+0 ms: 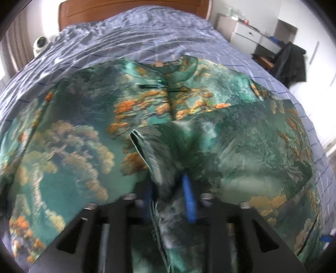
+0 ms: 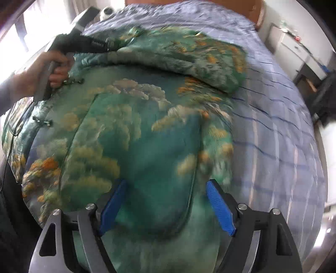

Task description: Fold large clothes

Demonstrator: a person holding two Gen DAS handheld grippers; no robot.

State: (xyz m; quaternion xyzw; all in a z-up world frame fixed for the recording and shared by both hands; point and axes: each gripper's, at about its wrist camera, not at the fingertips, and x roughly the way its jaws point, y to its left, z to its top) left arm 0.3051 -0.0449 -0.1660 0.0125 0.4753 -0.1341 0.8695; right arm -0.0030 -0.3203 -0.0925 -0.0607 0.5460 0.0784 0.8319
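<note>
The left tongs (image 1: 170, 195) are pressing together on a bunched fold of the green printed garment (image 1: 88, 130), with the cloth passing between the blue pads (image 1: 190, 199) and down over the black frame. The right tongs (image 2: 167, 204) are standing wide apart, their blue pads (image 2: 220, 208) lying one on each side of a rounded part of the same garment (image 2: 134, 134), and they are gripping nothing; whether the pads are touching the cloth I cannot tell. The garment is lying spread on the bed (image 1: 130, 35), over a blue checked sheet. The left wrist view is showing the collar with a small tan label (image 1: 159, 63) and one sleeve folded across the front, which the right wrist view is not showing clearly. The right wrist view is showing the person's left hand (image 2: 55, 70) holding the handle of the left tongs (image 2: 84, 45) at the far left edge of the garment, and a sleeve folded over at the top. Around the bed, a wooden headboard (image 1: 126, 10), a white cabinet (image 1: 247, 32) and a dark piece of clothing (image 1: 290, 63) hanging near it are appearing in the left wrist view. Both pictures are partly blurred, so the fine details of the print are not being clear.
</note>
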